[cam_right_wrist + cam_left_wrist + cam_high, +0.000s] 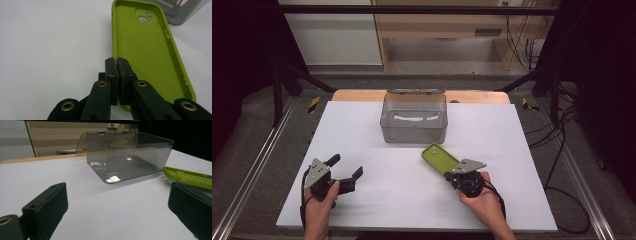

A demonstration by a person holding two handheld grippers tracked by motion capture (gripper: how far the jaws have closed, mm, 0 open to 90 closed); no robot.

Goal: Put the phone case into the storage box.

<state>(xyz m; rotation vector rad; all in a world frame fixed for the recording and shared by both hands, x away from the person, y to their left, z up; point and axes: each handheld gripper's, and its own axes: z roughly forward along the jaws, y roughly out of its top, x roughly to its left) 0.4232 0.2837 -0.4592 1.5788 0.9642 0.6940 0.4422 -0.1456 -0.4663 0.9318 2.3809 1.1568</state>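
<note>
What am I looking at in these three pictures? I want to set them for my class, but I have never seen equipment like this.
There is no robot here: a person holds a hand-operated two-jaw gripper in each hand at a white table. The high view is taken from a fixed camera above, looking forward and down; the forearms come in from the bottom. The other two pictures come from small cameras riding on the grippers, each looking along its own black jaws.

On the table stands a clear, smoky plastic box with its hinged lid open. Nearer the person is a lime-green phone case, inside face up, camera cut-out at its far end.

The right gripper has its jaws pinched shut on the case's near edge. The left gripper is open and holds nothing, jaws spread wide.
</note>
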